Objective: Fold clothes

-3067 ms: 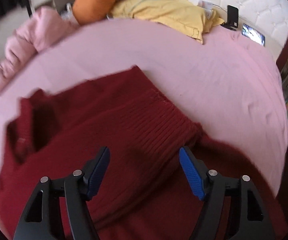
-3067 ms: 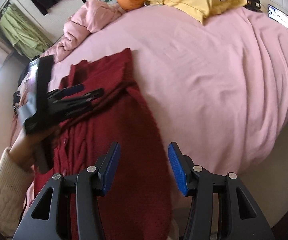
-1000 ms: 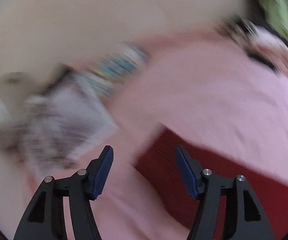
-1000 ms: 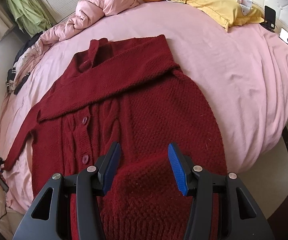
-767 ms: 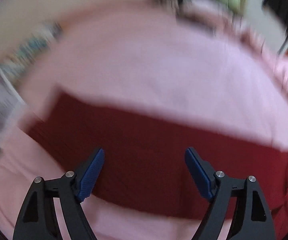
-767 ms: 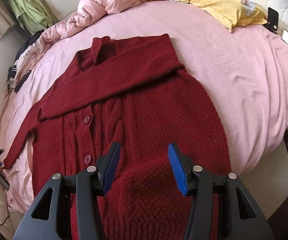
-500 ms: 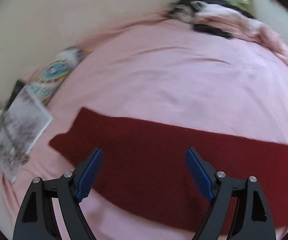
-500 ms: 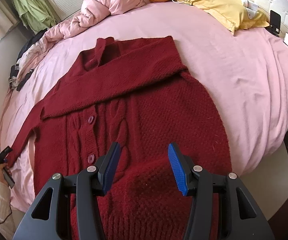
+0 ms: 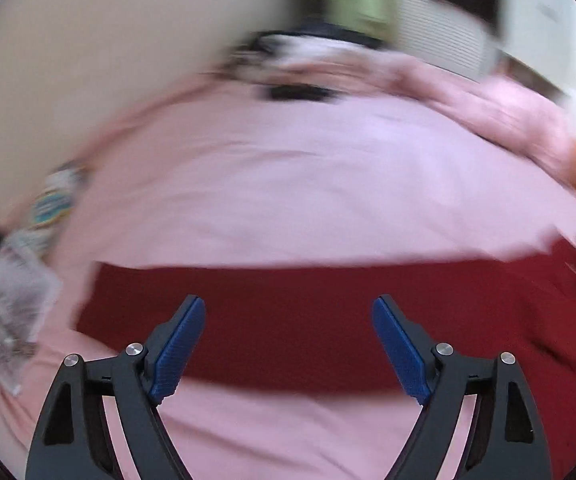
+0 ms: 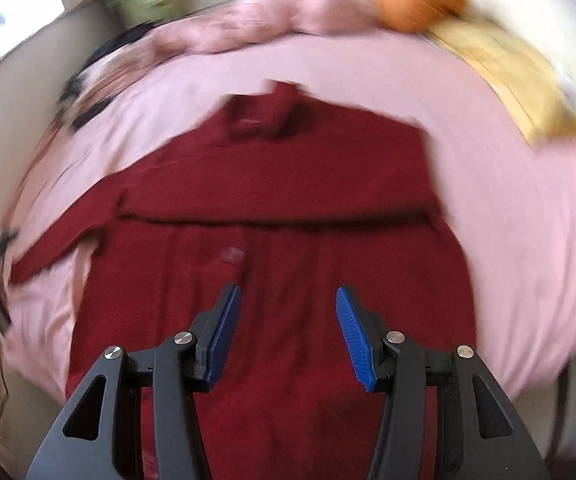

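Widening left tool (image 9: 288, 350) over sleeve (image 9: 288, 320)

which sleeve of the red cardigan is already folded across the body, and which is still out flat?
The cardigan sleeve folded across the chest is done, its cuff reaching picture-left. The other sleeve lies straight out on the pink sheet, under the open left gripper.

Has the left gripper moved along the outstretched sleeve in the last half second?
Yes. The left gripper shifted away from the sleeve cuff toward the cardigan body; the cuff sits further left in view.
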The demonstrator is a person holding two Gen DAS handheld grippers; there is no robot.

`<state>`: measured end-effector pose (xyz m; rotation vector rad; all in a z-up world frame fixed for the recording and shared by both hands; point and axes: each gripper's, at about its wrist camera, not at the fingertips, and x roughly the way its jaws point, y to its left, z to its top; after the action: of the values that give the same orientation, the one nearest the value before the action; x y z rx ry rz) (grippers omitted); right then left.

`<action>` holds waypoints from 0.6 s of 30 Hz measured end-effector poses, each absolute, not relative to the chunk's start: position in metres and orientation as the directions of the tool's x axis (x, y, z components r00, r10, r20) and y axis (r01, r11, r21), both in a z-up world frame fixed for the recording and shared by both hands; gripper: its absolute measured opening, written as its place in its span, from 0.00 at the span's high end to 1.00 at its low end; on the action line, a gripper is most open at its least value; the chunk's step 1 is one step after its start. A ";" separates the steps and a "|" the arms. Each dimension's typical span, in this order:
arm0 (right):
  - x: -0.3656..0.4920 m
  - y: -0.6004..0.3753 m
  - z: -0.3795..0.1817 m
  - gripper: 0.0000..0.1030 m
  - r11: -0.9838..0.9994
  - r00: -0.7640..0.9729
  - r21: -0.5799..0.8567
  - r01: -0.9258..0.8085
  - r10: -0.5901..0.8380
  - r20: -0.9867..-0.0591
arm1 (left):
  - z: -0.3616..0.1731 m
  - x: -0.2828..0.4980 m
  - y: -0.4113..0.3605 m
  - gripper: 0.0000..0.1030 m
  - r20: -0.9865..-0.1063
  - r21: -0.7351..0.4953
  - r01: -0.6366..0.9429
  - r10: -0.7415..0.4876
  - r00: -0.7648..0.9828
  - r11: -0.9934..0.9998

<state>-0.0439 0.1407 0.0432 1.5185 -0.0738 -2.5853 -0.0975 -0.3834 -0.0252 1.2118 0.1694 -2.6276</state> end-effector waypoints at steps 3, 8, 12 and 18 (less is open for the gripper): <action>-0.074 0.086 0.048 0.50 -0.955 -0.473 0.017 0.297 -0.163 -0.866 | -0.041 -0.086 -0.314 0.17 -0.800 -0.059 0.095 -0.009 -0.600 -0.994; -0.128 -0.009 0.021 0.50 -0.837 -0.416 -0.114 0.536 -0.144 -0.898 | -0.098 -0.071 -0.262 0.17 -0.856 -0.105 0.181 -0.004 -0.517 -0.978; -0.166 -0.061 -0.024 0.50 -0.780 -0.313 -0.088 0.619 -0.142 -0.939 | -0.128 -0.072 -0.263 0.12 -0.847 -0.061 0.214 -0.063 -0.528 -0.975; -0.210 -0.093 -0.076 0.50 -0.781 -0.282 -0.097 0.618 -0.105 -0.954 | -0.131 -0.071 -0.253 0.09 -0.828 -0.033 0.195 -0.083 -0.554 -0.980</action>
<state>-0.2103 -0.0934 -0.0761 1.5113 0.6381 -2.1010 -0.0709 -0.2526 -0.1313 1.3930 0.1810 -2.6321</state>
